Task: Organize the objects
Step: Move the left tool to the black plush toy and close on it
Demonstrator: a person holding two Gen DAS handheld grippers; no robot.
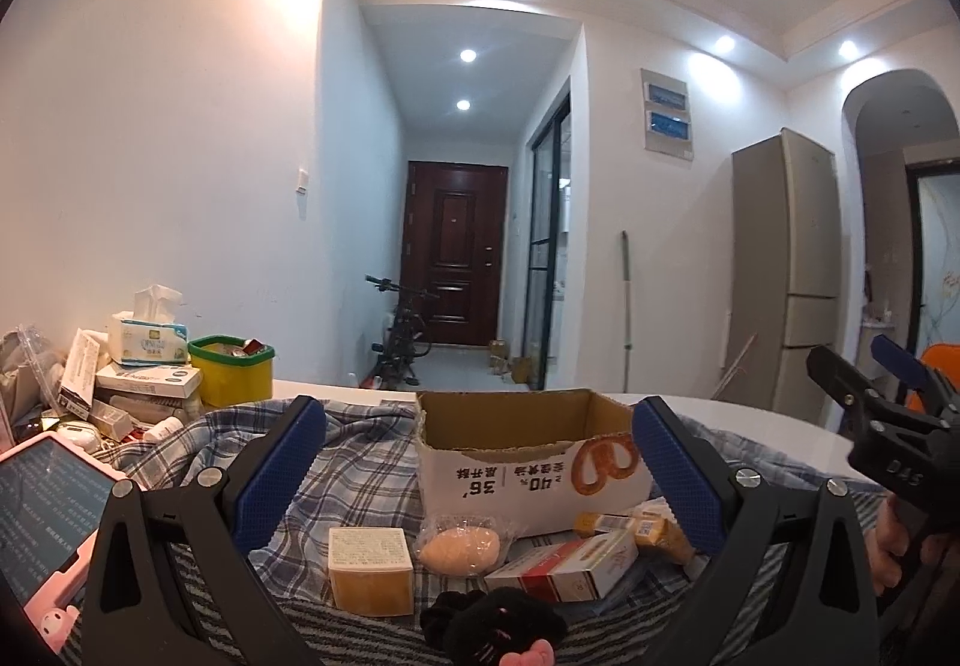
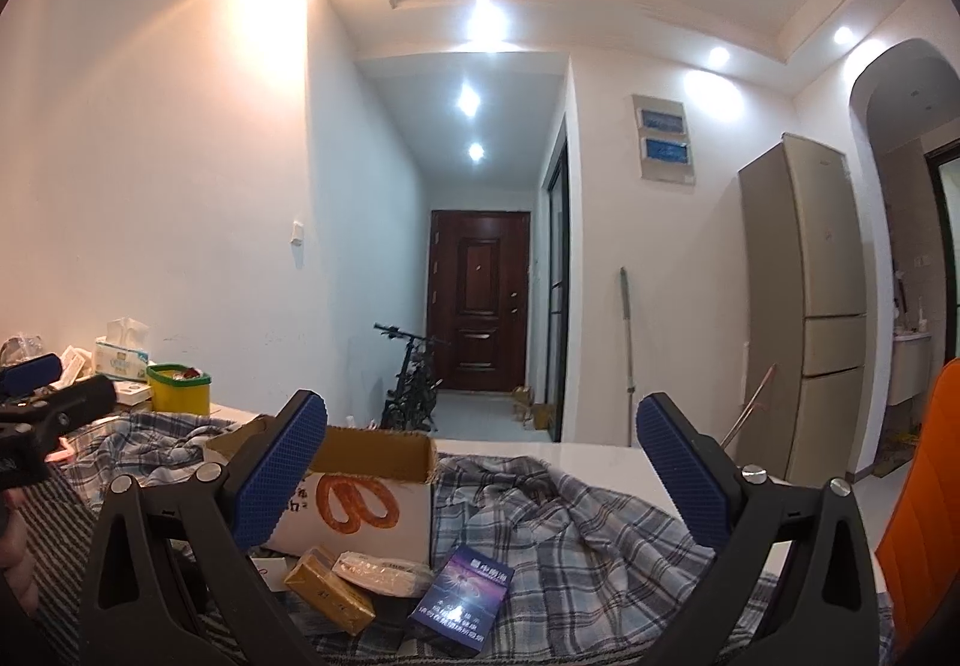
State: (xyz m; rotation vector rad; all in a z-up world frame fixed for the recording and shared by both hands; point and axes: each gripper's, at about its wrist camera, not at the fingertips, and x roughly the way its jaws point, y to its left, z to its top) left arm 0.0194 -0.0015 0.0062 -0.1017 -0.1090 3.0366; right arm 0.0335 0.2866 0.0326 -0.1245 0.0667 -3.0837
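An open cardboard box (image 1: 528,450) with a pretzel print stands on a plaid cloth. In front of it lie a yellow-and-white carton (image 1: 371,567), a wrapped bun (image 1: 459,546), a red-and-white pack (image 1: 564,564), small yellow boxes (image 1: 636,525) and a black plush item (image 1: 492,624). My left gripper (image 1: 480,477) is open above these, holding nothing. My right gripper (image 2: 480,471) is open too, off the box's (image 2: 372,492) right corner, over a dark blue pack (image 2: 462,600), a yellow box (image 2: 327,597) and a white wrapped packet (image 2: 384,570).
At the left are a tissue box (image 1: 150,342), a yellow tub with a green rim (image 1: 231,378), stacked cartons and a pink-cased tablet (image 1: 48,504). The plaid cloth (image 2: 588,534) covers a white table (image 2: 600,453). An orange chair (image 2: 924,516) stands at the right.
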